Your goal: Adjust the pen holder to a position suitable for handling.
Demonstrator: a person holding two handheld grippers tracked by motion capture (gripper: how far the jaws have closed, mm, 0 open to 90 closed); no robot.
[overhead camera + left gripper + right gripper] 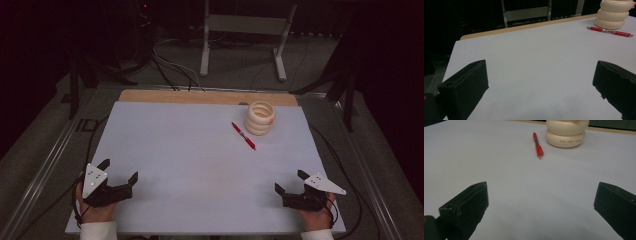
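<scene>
Left gripper (120, 170): lower left of the high view, held in a hand (95, 210) at the near edge of the table; jaws spread wide, nothing between them. In its own view the two black jaws stand far apart at the lower corners over bare tabletop.
Right gripper (288, 182): lower right of the high view, held in the other hand (315, 219); jaws wide apart, nothing between them.
Table (190, 165): pale sheet, with a wooden strip along the far edge.
Pen (244, 136): red, lying flat right of centre in the high view, well apart from both grippers, just beside the holder.
Holder (260, 118): cream, ribbed and round, upright near the far edge, upper right of the sheet.
Stand (245, 30): grey frame on the floor beyond the table, top centre.
</scene>
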